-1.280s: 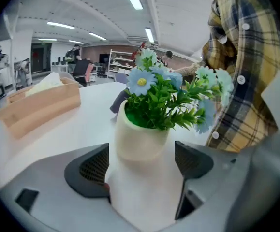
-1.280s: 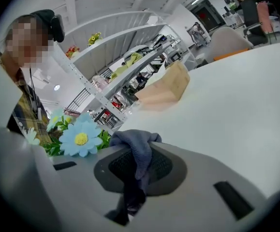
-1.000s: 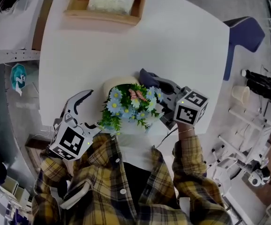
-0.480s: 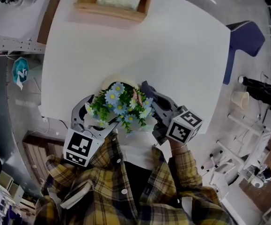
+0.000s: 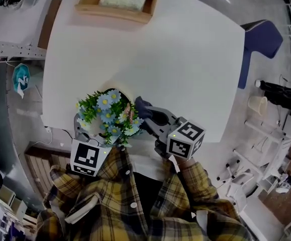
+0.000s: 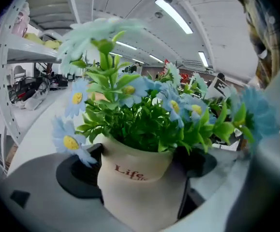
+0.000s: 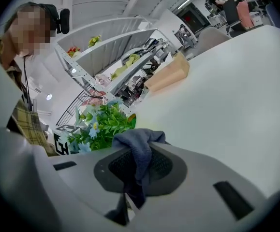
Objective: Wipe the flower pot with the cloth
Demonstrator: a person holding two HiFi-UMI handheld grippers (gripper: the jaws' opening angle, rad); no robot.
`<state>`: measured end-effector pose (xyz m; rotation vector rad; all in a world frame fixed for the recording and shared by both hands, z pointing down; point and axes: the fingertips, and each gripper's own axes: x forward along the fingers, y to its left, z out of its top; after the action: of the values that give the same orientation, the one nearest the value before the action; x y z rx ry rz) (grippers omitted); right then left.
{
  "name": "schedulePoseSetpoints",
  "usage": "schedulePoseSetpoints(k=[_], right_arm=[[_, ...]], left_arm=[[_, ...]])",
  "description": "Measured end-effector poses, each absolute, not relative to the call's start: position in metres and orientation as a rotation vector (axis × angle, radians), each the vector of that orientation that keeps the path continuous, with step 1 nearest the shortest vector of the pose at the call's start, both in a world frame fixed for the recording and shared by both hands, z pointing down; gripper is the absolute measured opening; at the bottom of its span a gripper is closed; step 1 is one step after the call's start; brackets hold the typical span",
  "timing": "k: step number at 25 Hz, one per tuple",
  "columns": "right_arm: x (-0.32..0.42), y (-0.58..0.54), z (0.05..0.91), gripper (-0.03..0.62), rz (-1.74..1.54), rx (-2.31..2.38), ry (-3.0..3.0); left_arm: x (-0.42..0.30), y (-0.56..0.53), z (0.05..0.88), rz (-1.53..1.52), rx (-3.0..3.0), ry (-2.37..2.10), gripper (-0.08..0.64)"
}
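The cream flower pot (image 6: 137,178) reads "Life" and holds blue daisies and green leaves (image 5: 107,115). It sits tilted between the two dark pads of my left gripper (image 6: 140,164), which touch its sides while the jaws are opening. In the head view the left gripper (image 5: 87,132) is at the table's near edge, mostly hidden under the flowers. My right gripper (image 5: 148,115) is just right of the plant, shut on a blue-grey cloth (image 7: 140,146). The bunched cloth (image 5: 140,104) sticks out of the jaws close to the leaves (image 7: 103,124).
The white table (image 5: 175,59) stretches away beyond the pot. A wooden tray (image 5: 116,6) with a white bundle stands at its far edge. A blue chair (image 5: 258,41) is off the right side. Shelves and clutter surround the table.
The potted flowers have moved left and nearer to me, to the table's near edge, with the left gripper around them. The right gripper has followed leftward with the cloth.
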<state>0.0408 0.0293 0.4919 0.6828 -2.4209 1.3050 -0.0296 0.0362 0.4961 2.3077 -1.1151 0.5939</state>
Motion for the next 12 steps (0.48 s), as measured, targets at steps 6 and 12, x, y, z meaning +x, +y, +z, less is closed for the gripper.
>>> schedulePoseSetpoints(k=[6, 12], right_arm=[[0.038, 0.028, 0.492, 0.021, 1.305, 0.658, -2.422], [0.047, 0.009, 0.493, 0.021, 1.314, 0.705, -2.420]], left_arm=[[-0.030, 0.023, 0.498, 0.652, 2.369, -1.075, 0.479], [-0.024, 0.013, 0.497, 0.711, 2.452, -0.926, 0.479]])
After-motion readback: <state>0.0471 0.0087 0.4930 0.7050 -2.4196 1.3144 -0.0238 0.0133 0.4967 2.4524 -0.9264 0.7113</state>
